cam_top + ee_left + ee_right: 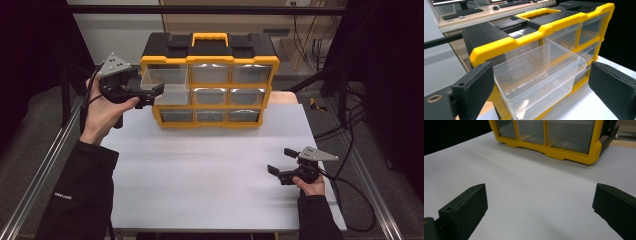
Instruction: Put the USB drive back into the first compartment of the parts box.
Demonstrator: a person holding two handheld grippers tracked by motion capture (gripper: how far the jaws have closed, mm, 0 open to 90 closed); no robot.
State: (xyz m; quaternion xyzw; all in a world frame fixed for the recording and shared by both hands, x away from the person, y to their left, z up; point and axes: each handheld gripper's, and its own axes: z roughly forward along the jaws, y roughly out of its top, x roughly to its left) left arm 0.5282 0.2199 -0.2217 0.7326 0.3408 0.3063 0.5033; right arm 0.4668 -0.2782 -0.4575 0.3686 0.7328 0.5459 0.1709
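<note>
**Left gripper spread wide at a pulled-out clear drawer**

The left gripper [150,92] is held up at the top left corner of the yellow and black organizer [210,82], its jaws standing wide apart. In the left gripper view the clear drawer [536,75] lies between the two black jaws, drawn partway out of the top left slot of the organizer. The left jaw sits just beside the drawer's near corner; whether it touches the plastic cannot be told. The right jaw stands apart from the drawer's other side. Neither pad presses on the drawer, so nothing is gripped.

The drawer is see-through, and nothing can be made out inside it. Behind it runs the organizer's yellow rim, with the black lid and yellow handle [536,12] above.

The right gripper [281,163] rests low over the white table [200,170], well away from the left one, on the near right. Its jaws are also wide, with only bare tabletop between them, and the organizer's bottom row of drawers lies ahead of it.
</note>
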